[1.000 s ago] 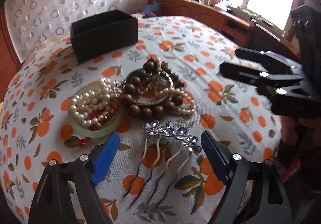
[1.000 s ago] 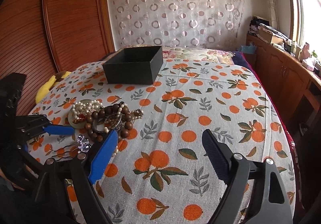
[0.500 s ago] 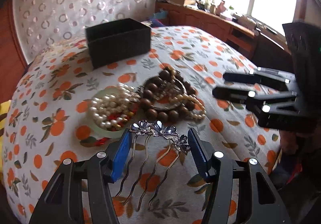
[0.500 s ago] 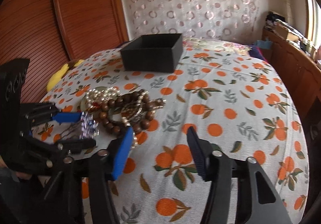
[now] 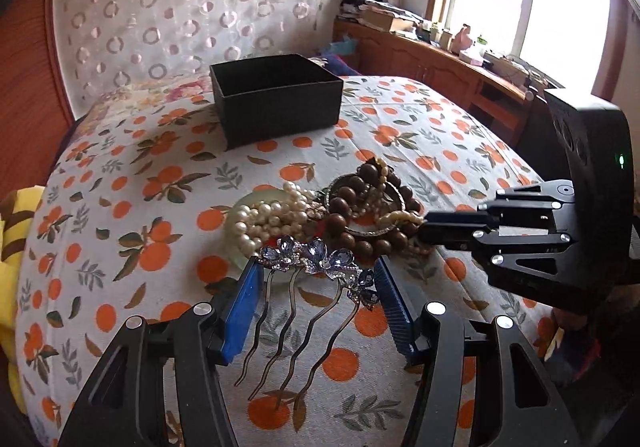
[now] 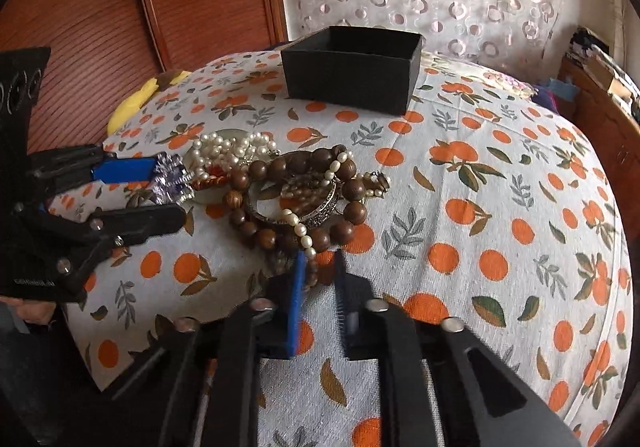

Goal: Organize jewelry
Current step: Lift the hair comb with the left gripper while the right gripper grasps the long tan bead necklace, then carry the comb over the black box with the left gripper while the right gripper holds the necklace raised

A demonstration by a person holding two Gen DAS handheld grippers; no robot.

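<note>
Gripping step, both claws: left claw point(image 5: 316, 283) part-closed around silver hair comb with blue flower gems point(image 5: 316, 259); right claw point(image 6: 318, 271), just closing, pinched on dark wooden bead bracelet point(image 6: 296, 203) at heap's near edge. Next, by judgement: lift clear of tangled white pearl strands point(image 5: 264, 219), carry to open black square box point(image 5: 276, 99) farther up orange-print bed cover point(image 6: 500, 207).

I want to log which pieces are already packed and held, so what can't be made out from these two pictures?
- Floor of the black box: hidden by its own walls in both wrist views, so its contents are unknown.
- What the right gripper pinches: beads crowd its tips; wooden bead bracelet or pearl strand unclear.
- Green bangle: mostly buried under pearls.
- Hair comb in the right view: partly behind the left gripper.
</note>
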